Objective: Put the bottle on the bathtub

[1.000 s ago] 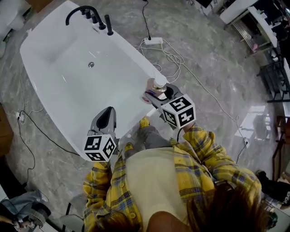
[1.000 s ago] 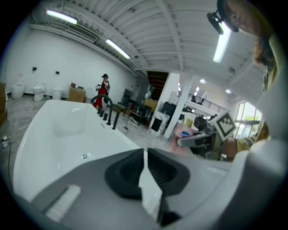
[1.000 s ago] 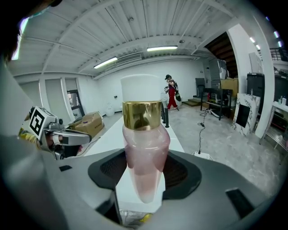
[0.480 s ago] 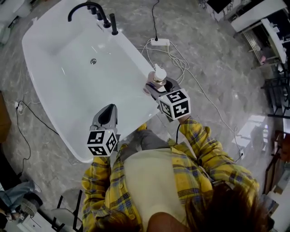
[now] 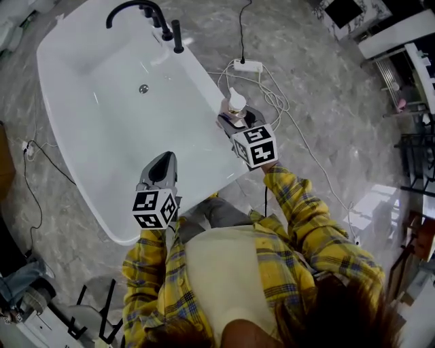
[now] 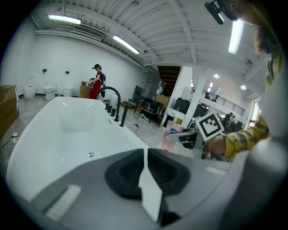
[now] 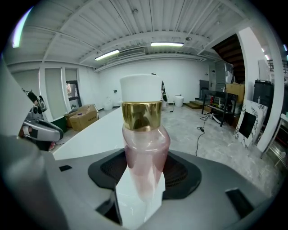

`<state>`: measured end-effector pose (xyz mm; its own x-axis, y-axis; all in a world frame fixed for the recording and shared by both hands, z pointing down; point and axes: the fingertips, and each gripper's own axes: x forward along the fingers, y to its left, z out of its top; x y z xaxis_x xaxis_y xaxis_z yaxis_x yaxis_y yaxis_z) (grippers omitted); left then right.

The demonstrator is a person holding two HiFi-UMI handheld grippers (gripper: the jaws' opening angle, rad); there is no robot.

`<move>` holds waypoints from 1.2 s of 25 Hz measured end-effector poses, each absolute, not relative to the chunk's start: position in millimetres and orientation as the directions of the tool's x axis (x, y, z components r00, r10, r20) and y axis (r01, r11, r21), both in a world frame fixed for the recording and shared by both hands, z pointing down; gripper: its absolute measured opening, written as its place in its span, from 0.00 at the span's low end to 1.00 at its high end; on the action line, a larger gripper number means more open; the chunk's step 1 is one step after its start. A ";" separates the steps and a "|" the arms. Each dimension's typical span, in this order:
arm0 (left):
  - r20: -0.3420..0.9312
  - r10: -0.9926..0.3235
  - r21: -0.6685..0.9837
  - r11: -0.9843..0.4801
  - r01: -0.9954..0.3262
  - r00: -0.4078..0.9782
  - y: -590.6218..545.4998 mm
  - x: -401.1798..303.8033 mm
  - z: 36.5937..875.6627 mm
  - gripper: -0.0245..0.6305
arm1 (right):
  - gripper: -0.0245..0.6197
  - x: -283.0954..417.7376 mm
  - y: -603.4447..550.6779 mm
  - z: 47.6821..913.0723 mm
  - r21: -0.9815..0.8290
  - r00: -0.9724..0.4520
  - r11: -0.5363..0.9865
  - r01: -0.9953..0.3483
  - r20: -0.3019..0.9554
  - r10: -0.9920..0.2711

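Note:
A pink bottle (image 7: 145,148) with a gold collar and white cap stands upright between the jaws of my right gripper (image 5: 234,121), which is shut on it. In the head view the bottle (image 5: 236,105) is at the right rim of the white bathtub (image 5: 102,102), over its edge. My left gripper (image 5: 161,173) hovers over the tub's near end, jaws closed together with nothing between them. In the left gripper view the bottle (image 6: 173,134) and the right gripper's marker cube (image 6: 210,126) show to the right, beyond the tub (image 6: 67,130).
A black faucet (image 5: 139,10) with black handles stands at the tub's far end. A white power strip (image 5: 247,65) and cables lie on the marble floor right of the tub. Racks (image 5: 408,81) stand at far right. A person in red (image 6: 95,81) stands in the background.
My right gripper has carried the bottle forward and slightly left along the tub's right rim. The left gripper has stayed near the tub's near end.

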<state>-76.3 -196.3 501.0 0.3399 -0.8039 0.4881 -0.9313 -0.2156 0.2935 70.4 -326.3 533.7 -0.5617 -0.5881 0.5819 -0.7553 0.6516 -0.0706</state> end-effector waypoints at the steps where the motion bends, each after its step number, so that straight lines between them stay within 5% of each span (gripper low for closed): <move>1: 0.488 -0.805 0.293 -0.212 -0.932 0.337 -199.0 -75.5 501.5 0.08 | 0.42 70.4 -331.4 536.1 -0.068 -0.561 0.652 -0.755 0.582 -0.589; 30: 0.482 -0.833 0.273 -0.151 -0.950 0.271 -222.9 -88.4 506.4 0.08 | 0.42 45.2 -412.6 577.0 0.017 -0.523 0.632 -0.775 0.545 -0.655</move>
<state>-88.4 -222.9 506.4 0.2712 -0.8330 0.4823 -0.9500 -0.1510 0.2734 45.2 -412.6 577.0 -0.5227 -0.6553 0.5453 -0.7748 0.6319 0.0167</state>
